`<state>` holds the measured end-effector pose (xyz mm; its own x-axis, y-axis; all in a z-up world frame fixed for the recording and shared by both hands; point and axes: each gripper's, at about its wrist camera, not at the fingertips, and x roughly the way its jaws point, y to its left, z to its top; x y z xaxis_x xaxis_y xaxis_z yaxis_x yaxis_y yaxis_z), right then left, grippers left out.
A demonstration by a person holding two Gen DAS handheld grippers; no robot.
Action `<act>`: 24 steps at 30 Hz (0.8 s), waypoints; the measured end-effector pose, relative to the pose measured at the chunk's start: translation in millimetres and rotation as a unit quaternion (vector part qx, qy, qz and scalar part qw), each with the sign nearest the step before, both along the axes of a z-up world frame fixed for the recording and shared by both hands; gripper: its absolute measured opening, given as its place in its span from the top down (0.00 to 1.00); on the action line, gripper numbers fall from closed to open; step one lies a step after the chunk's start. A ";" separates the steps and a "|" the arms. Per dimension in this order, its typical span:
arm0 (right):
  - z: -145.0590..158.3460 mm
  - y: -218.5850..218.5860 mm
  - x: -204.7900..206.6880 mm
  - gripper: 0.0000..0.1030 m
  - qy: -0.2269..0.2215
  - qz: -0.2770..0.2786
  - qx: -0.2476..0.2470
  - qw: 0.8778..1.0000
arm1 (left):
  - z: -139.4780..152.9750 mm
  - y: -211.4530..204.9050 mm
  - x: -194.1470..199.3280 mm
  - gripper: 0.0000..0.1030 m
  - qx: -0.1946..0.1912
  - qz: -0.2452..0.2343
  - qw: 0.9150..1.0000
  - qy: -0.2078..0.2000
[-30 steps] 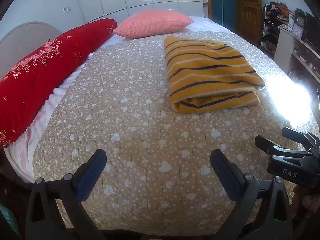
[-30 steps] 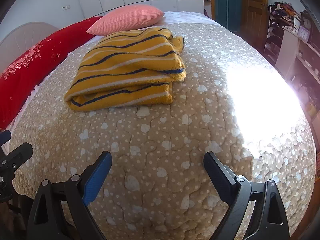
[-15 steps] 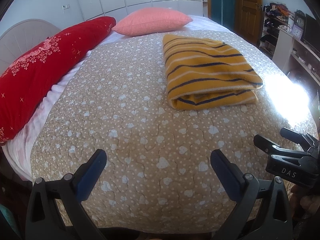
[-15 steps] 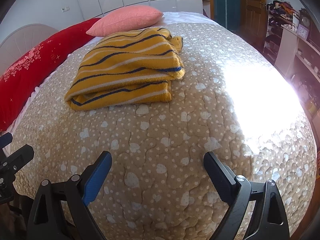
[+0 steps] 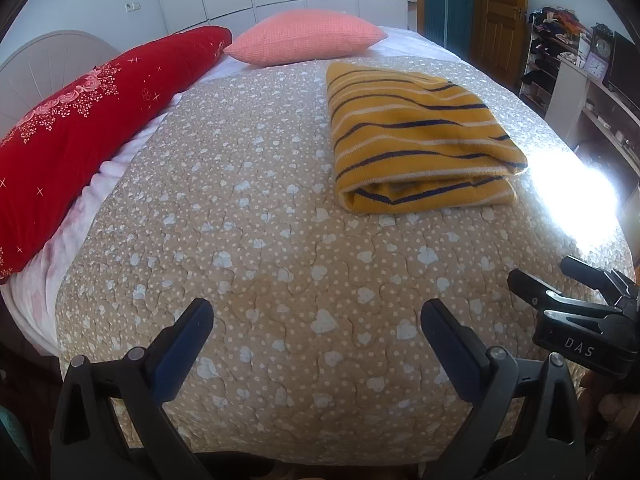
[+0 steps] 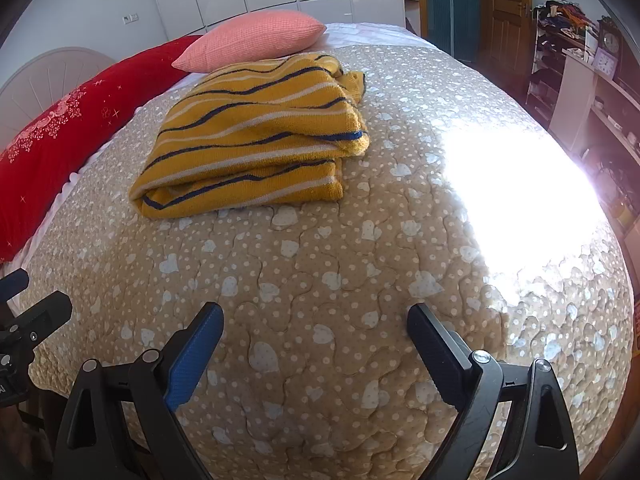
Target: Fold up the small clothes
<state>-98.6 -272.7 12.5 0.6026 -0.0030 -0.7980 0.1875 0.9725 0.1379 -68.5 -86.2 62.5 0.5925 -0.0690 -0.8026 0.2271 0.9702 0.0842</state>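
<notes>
Left gripper (image 5: 316,326) hung over the near end of the bed, jaws wide apart, nothing between them, blue pads facing in. Right gripper (image 6: 314,330) did the same beside it, jaws spread, empty. In the left wrist view the right gripper also showed at 4 o'clock, black body marked DAS; in the right wrist view the left gripper showed at 8 o'clock at the frame edge.

Folded yellow sweater (image 5: 420,140) with dark blue and white stripes lay on the quilt (image 5: 280,240), a beige bedspread with white hearts and dots. In the left wrist view it sat at 1 o'clock, well apart from both grippers, folded edge toward the camera. In the right wrist view the sweater (image 6: 256,144) sat at 11 o'clock, top layer slightly askew, a bit of cuff or hem bunched at its far right corner.

Pink pillow (image 5: 304,36) lay at 12 o'clock beyond the sweater, near it but whether touching was unclear. Long red pillow (image 5: 80,132) ran along the bed's left edge, 9 to 11 o'clock. Bright sun patch (image 6: 516,200) washed out the quilt at 3 o'clock. Wooden door (image 5: 500,12) and shelves (image 5: 556,48) with clocks stood at 1 to 2 o'clock
</notes>
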 end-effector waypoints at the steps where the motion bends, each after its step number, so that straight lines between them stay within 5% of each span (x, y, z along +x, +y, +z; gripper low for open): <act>1: 0.0 -0.1 0.0 0.07 0.000 0.000 0.000 1.000 | -0.3 -0.1 0.1 0.00 -0.001 0.000 1.000 0.001; 24: 3.0 4.2 -2.8 0.07 -0.002 -0.001 -0.004 1.000 | -3.5 -2.3 -0.4 0.00 -0.005 -0.004 1.000 0.012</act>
<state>-101.4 -268.5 15.5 0.6056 -0.0103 -0.7957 0.1895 0.9730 0.1316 -68.9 -88.5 59.0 0.5727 -0.0819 -0.8157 0.2368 0.9691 0.0690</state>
